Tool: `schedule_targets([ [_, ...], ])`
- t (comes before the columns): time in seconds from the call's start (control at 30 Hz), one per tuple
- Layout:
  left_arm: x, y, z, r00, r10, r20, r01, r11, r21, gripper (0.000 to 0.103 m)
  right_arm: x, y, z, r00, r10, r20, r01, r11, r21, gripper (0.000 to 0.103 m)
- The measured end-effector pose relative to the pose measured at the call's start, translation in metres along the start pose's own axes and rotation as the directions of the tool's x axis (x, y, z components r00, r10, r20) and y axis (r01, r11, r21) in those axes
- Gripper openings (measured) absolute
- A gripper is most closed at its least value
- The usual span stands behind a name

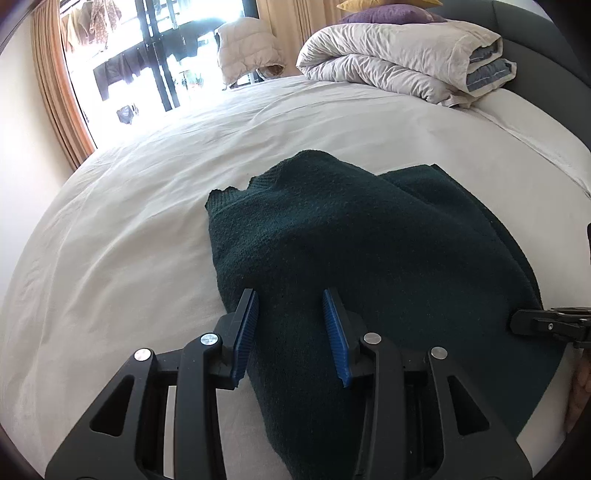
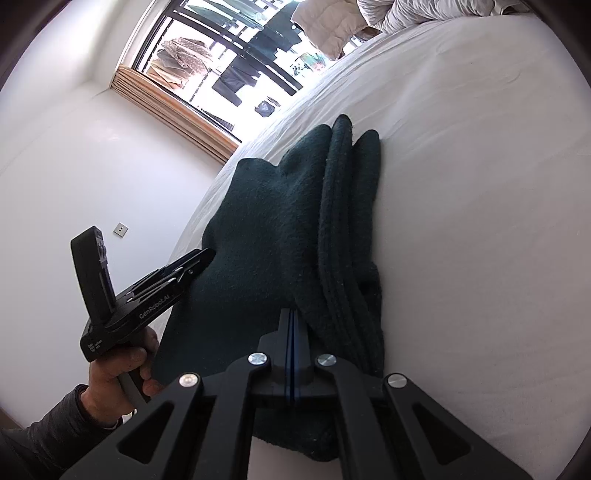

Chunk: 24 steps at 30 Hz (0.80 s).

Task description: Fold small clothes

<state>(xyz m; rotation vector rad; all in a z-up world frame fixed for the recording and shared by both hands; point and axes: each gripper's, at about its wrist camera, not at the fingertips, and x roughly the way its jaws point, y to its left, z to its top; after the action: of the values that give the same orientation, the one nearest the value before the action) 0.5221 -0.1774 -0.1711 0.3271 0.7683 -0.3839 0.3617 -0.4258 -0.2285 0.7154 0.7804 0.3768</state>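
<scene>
A dark green knit sweater [image 1: 351, 251] lies bunched on the white bed sheet [image 1: 129, 221], close to the bed's near edge. The left gripper [image 1: 291, 332] straddles its fabric with jaws apart, not visibly pinching. The right gripper [image 2: 293, 354] has its jaws together over the sweater's layered folds; whether cloth is caught cannot be told. A folded duvet [image 1: 399, 59] sits at the far corner.

A: Where does the sweater [image 1: 332, 240] lie?
B: On the bed [image 1: 129, 221], at its near edge, between the left gripper [image 1: 291, 332] and the right gripper [image 2: 293, 354].
A: And behind it?
B: A duvet [image 1: 399, 62] on the bed's far right; pillows [image 1: 384, 13] behind that; a window [image 1: 155, 55] far left.
</scene>
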Motion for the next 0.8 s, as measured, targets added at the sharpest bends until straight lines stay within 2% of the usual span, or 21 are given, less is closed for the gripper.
schedule_targets([
  [0.07,-0.012,-0.010,-0.003,0.999,0.032,0.001,-0.032,0.999,0.030,0.036,-0.001,0.002,-0.001,1.000,-0.007,0.002,0.007,1.000,-0.004,0.000],
  [0.17,-0.027,-0.022,-0.019,0.999,0.044,-0.002,-0.043,0.996,0.073,0.034,-0.002,0.006,-0.003,0.999,-0.033,0.008,0.033,0.999,-0.018,0.000],
  [0.3,-0.037,-0.021,-0.034,1.000,0.026,-0.017,-0.025,0.998,0.050,0.034,-0.003,0.009,-0.005,0.998,-0.061,0.013,0.061,0.998,-0.030,0.000],
  [0.53,-0.042,-0.023,-0.056,0.998,0.023,-0.065,-0.018,0.998,0.066,0.035,-0.004,0.010,-0.004,0.996,-0.086,0.027,0.087,0.996,-0.027,0.000],
  [0.8,-0.042,-0.020,-0.069,0.996,0.010,-0.084,-0.005,0.999,0.048,0.036,-0.010,0.007,-0.007,0.997,-0.060,0.043,0.059,0.998,0.021,0.000],
])
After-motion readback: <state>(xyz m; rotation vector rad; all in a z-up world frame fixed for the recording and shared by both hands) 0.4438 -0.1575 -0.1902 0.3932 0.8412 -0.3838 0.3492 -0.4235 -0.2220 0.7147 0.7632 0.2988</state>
